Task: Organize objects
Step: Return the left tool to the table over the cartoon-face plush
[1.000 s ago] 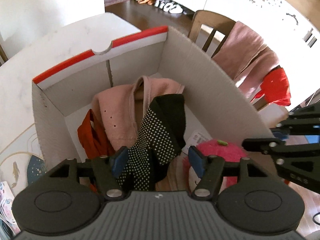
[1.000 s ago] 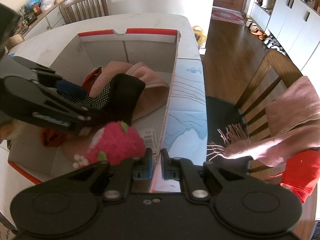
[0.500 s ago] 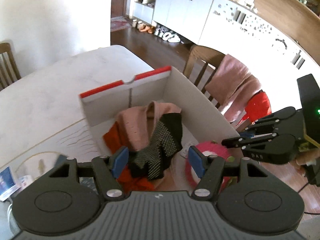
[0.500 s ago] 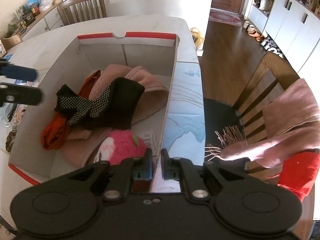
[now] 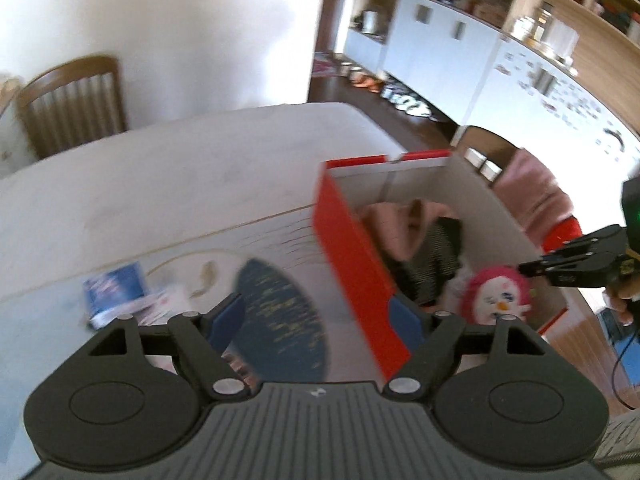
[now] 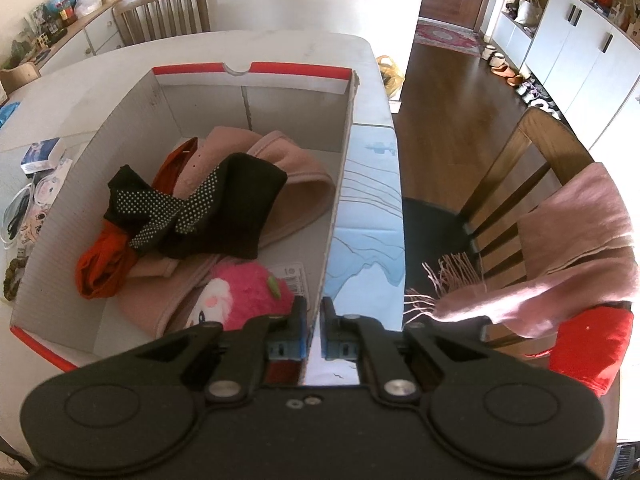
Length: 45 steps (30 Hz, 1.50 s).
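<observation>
Box [image 6: 256, 104], frame centre: black dotted sock [image 6: 208, 208], pink plush [image 6: 244, 296]. Right gripper [image 6: 314, 322] pinches the box wall; left gripper [image 5: 316, 320], spread wide and empty, has withdrawn leftward.

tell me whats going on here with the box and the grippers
A person is sorting things into a red-edged cardboard box on the table. Inside it lie a black dotted garment, pink and orange clothes, and a pink plush toy. The right gripper is clamped on the box's near wall, steadying it. The left gripper is open, holding nothing, beside the box.
</observation>
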Each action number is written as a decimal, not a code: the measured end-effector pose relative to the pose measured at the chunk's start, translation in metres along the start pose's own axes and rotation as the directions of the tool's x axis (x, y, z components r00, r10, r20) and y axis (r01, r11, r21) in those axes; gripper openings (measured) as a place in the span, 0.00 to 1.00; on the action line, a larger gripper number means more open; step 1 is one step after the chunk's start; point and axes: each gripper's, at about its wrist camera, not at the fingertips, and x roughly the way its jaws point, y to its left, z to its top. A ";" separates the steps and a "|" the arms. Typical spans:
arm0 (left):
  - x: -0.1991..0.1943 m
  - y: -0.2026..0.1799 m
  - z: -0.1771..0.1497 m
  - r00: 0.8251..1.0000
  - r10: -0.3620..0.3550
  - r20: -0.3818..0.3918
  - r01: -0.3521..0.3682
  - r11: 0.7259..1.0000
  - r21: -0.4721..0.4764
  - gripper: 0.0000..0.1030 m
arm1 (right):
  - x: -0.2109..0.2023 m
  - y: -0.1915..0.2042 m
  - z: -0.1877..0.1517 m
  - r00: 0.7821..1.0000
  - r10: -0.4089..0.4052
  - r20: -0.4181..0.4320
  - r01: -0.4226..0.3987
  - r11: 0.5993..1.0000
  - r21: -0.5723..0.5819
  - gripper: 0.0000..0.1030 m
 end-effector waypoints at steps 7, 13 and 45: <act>-0.004 0.043 -0.035 0.996 0.085 -0.023 -0.087 0.992 -0.089 0.81 | 0.003 0.003 0.001 1.000 -0.015 -0.014 0.015 1.000 -0.006 0.05; 0.010 0.054 -0.063 0.992 0.123 -0.041 -0.126 0.987 -0.099 0.95 | 0.005 0.004 0.002 0.999 -0.025 -0.022 0.025 1.000 -0.007 0.06; 0.108 0.046 -0.081 0.978 0.170 -0.123 -0.165 0.985 0.050 0.66 | 0.007 0.006 0.001 0.999 -0.032 -0.034 0.032 0.999 -0.003 0.06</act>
